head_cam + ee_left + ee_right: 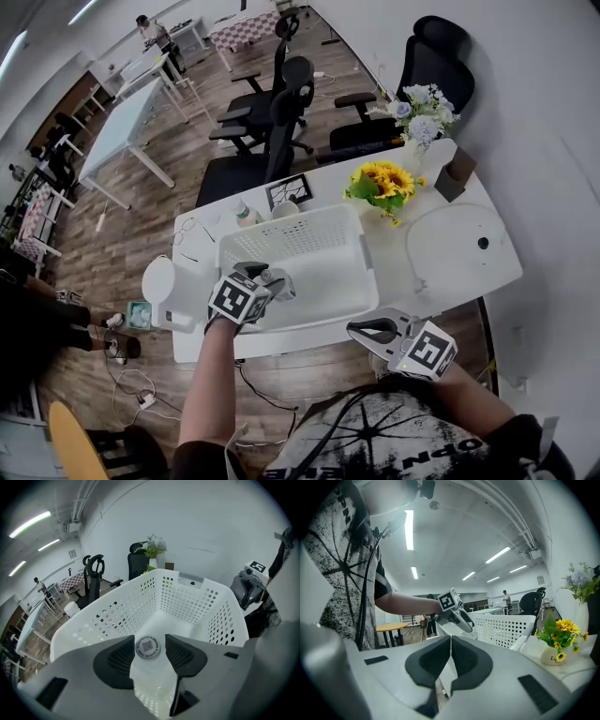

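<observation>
While my left gripper (272, 281) hangs over the near left corner of the white basket (367, 264), its jaws stand only a little apart and are closed on a small round disc (147, 647). The disc is pale and carries a square printed code on its face. It sits between the two dark pads, above the inside of the basket and clear of the floor of it. Through the left gripper view I look down past the disc into the basket, whose walls are pierced with rows of holes.

My right gripper (370, 330) is outside the basket, just off its near right corner and close to my body. Its jaws are pressed together, pad against pad, with nothing between them. Its view looks across at the basket's near wall and at my other gripper above it.

The basket rests on a white table (417, 274). Beyond the basket's far right corner stands a pot of sunflowers (382, 186), and farther off on that side a vase of pale flowers (422, 112). To the right of the basket lies a round white lid (457, 239) with a dark knob. Just behind the basket's far edge a small framed picture (288, 191) stands. Black office chairs (272, 122) stand on the wooden floor beyond the basket's far side.
</observation>
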A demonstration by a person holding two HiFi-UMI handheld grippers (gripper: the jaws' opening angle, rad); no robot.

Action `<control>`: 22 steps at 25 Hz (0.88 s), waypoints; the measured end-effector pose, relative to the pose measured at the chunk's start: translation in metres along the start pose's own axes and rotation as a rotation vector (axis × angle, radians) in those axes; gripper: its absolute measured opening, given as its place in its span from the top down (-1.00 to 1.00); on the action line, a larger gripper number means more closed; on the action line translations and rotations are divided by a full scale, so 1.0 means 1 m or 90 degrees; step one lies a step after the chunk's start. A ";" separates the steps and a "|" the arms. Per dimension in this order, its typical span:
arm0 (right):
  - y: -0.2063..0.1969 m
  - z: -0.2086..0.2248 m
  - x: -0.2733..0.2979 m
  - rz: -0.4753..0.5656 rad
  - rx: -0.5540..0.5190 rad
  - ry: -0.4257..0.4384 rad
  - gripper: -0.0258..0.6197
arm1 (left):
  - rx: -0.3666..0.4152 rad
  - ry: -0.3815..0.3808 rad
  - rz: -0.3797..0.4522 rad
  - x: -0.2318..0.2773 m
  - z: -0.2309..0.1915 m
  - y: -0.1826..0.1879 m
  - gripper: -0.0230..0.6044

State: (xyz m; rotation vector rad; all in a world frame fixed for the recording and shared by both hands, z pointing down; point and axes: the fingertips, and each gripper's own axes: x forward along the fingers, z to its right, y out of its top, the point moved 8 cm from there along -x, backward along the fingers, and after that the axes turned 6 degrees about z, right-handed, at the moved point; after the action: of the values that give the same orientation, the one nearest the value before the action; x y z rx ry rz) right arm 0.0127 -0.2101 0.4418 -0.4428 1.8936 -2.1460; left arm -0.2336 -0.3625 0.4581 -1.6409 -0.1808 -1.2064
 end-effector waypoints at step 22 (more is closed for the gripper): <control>0.000 0.003 0.001 -0.005 -0.009 0.004 0.85 | -0.038 -0.015 0.091 -0.004 -0.005 0.007 0.44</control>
State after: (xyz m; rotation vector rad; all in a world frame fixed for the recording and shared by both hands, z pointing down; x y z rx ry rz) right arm 0.0129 -0.2129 0.4423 -0.4471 1.9157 -2.1429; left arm -0.2342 -0.3680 0.4502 -1.6912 -0.0419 -1.0937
